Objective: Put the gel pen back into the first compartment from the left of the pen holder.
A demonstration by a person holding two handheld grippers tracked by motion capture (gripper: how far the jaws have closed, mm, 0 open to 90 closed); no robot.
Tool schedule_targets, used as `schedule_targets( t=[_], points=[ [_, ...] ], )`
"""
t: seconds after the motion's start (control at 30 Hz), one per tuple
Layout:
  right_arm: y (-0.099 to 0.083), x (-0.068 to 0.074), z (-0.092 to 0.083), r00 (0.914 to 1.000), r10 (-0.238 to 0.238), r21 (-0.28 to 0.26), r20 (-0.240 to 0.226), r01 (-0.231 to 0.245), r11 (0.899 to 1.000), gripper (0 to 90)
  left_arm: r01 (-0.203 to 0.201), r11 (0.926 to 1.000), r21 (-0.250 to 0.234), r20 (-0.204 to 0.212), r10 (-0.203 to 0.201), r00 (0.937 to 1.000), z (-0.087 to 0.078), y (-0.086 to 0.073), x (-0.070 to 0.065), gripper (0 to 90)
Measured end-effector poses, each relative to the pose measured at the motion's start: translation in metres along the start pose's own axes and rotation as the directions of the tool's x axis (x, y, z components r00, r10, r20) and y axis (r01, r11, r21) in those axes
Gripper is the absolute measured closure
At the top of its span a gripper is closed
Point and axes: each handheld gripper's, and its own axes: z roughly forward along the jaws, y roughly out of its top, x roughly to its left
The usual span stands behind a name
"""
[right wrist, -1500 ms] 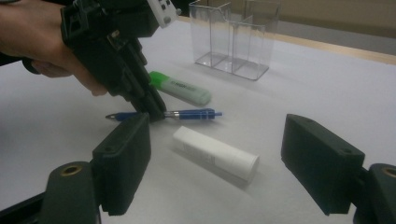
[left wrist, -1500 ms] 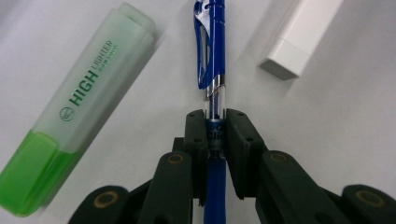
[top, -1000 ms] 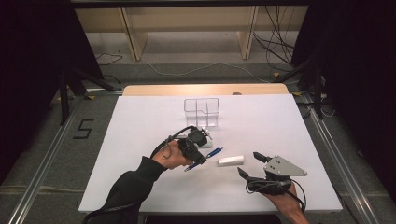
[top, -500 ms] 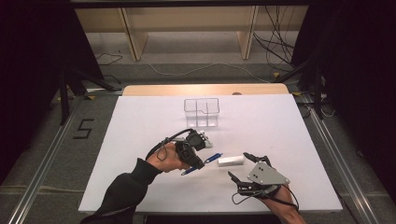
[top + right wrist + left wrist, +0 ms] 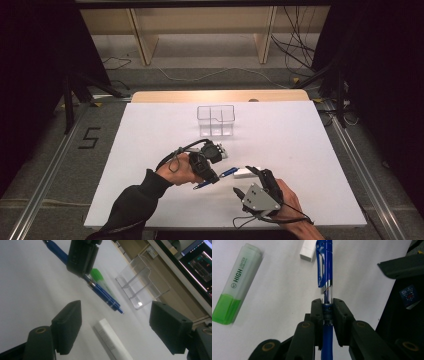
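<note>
White tabletop runs under both hands, with a clear organizer [image 5: 216, 120] at its far side. Left gripper [image 5: 327, 311] is clamped on a blue pen [image 5: 325, 262], held above the table, its long axis in line with the jaws and its clipped cap end pointing away toward the eraser [image 5: 243, 173]. Right gripper [image 5: 113, 330], jaws spread and just been closing slightly, straddles that white eraser [image 5: 112, 345], not yet pinching; it seems about to grip. A green highlighter [image 5: 235, 285] lies beside.
</note>
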Motion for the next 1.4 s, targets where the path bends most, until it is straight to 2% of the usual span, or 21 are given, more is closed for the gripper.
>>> schedule_targets(
  t=[0.17, 0.33, 0.4, 0.5, 0.57, 0.6, 0.63, 0.67, 0.77, 0.8, 0.83, 0.87, 1.07, 1.1, 1.17, 1.2, 1.23, 1.27, 1.3, 1.37, 1.4],
  points=[
    [0.003, 0.006, 0.005, 0.9961, -0.085, 0.013, 0.025, 0.084, 0.996, 28.0, -0.012, 0.9999, 0.003, 0.006, 0.012, 0.9999, -0.001, 0.003, -0.003, 78.8],
    [0.006, 0.012, 0.01, 0.9848, -0.166, 0.024, 0.051, 0.165, 0.986, 29.2, -0.027, 0.9996, 0.009, 0.012, 0.027, 0.9996, -0.001, 0.004, -0.007, 78.8],
    [0.007, 0.015, 0.012, 0.9724, -0.223, 0.035, 0.07, 0.221, 0.975, 30.3, -0.023, 0.9997, 0.008, 0.016, 0.022, 0.9996, -0.001, 0.004, -0.008, 78.8],
    [0.009, 0.019, 0.015, 0.9587, -0.275, 0.038, 0.073, 0.273, 0.961, 31.9, -0.03, 0.9995, 0.011, 0.017, 0.03, 0.9994, -0.002, 0.005, -0.009, 78.8],
    [0.01, 0.021, 0.017, 0.9389, -0.334, 0.047, 0.083, 0.331, 0.942, 34.4, -0.034, 0.9993, 0.019, 0.015, 0.033, 0.9993, -0.001, 0.005, -0.01, 78.8],
    [0.011, 0.023, 0.018, 0.9335, -0.348, 0.057, 0.085, 0.344, 0.937, 35.8, -0.038, 0.999, 0.024, 0.017, 0.038, 0.9991, -0.002, 0.005, -0.01, 78.8],
    [0.011, 0.025, 0.019, 0.9344, -0.345, 0.061, 0.088, 0.341, 0.938, 37.1, -0.043, 0.9987, 0.026, 0.017, 0.043, 0.9989, -0.002, 0.005, -0.01, 78.8],
    [0.011, 0.026, 0.02, 0.931, -0.354, 0.061, 0.089, 0.35, 0.935, 38.6, -0.041, 0.9989, 0.024, 0.015, 0.04, 0.9991, -0.001, 0.006, -0.01, 78.8],
    [0.011, 0.029, 0.022, 0.9117, -0.398, 0.075, 0.1, 0.392, 0.917, 43.0, -0.04, 0.999, 0.018, 0.017, 0.04, 0.9991, -0.001, 0.006, -0.011, 78.8],
    [0.011, 0.03, 0.022, 0.8999, -0.425, 0.077, 0.097, 0.419, 0.905, 45.1, -0.043, 0.9987, 0.027, 0.017, 0.043, 0.9989, -0.001, 0.006, -0.01, 78.8],
    [0.011, 0.031, 0.022, 0.9006, -0.423, 0.086, 0.102, 0.415, 0.906, 46.5, -0.042, 0.9987, 0.03, 0.017, 0.041, 0.999, -0.001, 0.006, -0.011, 78.8],
    [0.012, 0.031, 0.023, 0.8913, -0.442, 0.084, 0.102, 0.435, 0.897, 47.7, -0.045, 0.9984, 0.033, 0.016, 0.044, 0.9989, -0.001, 0.006, -0.01, 78.8],
    [0.012, 0.035, 0.026, 0.8708, -0.479, 0.098, 0.112, 0.47, 0.877, 54.5, -0.049, 0.9983, 0.032, 0.027, 0.048, 0.9985, 0.0, 0.007, -0.012, 78.8],
    [0.012, 0.035, 0.026, 0.8611, -0.497, 0.095, 0.109, 0.488, 0.868, 55.5, -0.045, 0.9986, 0.028, 0.027, 0.044, 0.9987, 0.0, 0.007, -0.012, 78.8],
    [0.013, 0.036, 0.026, 0.8505, -0.513, 0.101, 0.114, 0.504, 0.858, 57.4, -0.051, 0.9981, 0.034, 0.029, 0.05, 0.9983, 0.0, 0.007, -0.012, 78.8],
    [0.013, 0.038, 0.026, 0.8566, -0.503, 0.107, 0.113, 0.493, 0.863, 58.5, -0.052, 0.998, 0.036, 0.028, 0.051, 0.9983, 0.0, 0.007, -0.012, 78.8],
    [0.013, 0.038, 0.027, 0.8471, -0.52, 0.105, 0.111, 0.51, 0.854, 59.3, -0.052, 0.9979, 0.037, 0.028, 0.051, 0.9983, 0.0, 0.007, -0.012, 78.8],
    [0.013, 0.039, 0.027, 0.8482, -0.518, 0.107, 0.111, 0.508, 0.855, 60.2, -0.047, 0.9984, 0.033, 0.027, 0.046, 0.9986, 0.001, 0.008, -0.013, 78.8],
    [0.013, 0.039, 0.028, 0.8424, -0.528, 0.108, 0.107, 0.518, 0.848, 61.3, -0.047, 0.9983, 0.033, 0.028, 0.046, 0.9985, 0.001, 0.008, -0.013, 78.9],
    [0.013, 0.04, 0.028, 0.8393, -0.533, 0.108, 0.106, 0.523, 0.845, 62.8, -0.05, 0.9981, 0.035, 0.032, 0.049, 0.9983, 0.001, 0.008, -0.012, 78.8],
    [0.014, 0.041, 0.028, 0.8447, -0.525, 0.11, 0.107, 0.514, 0.851, 63.3, -0.05, 0.9981, 0.036, 0.034, 0.049, 0.9982, 0.001, 0.008, -0.013, 78.9]
  ],
)
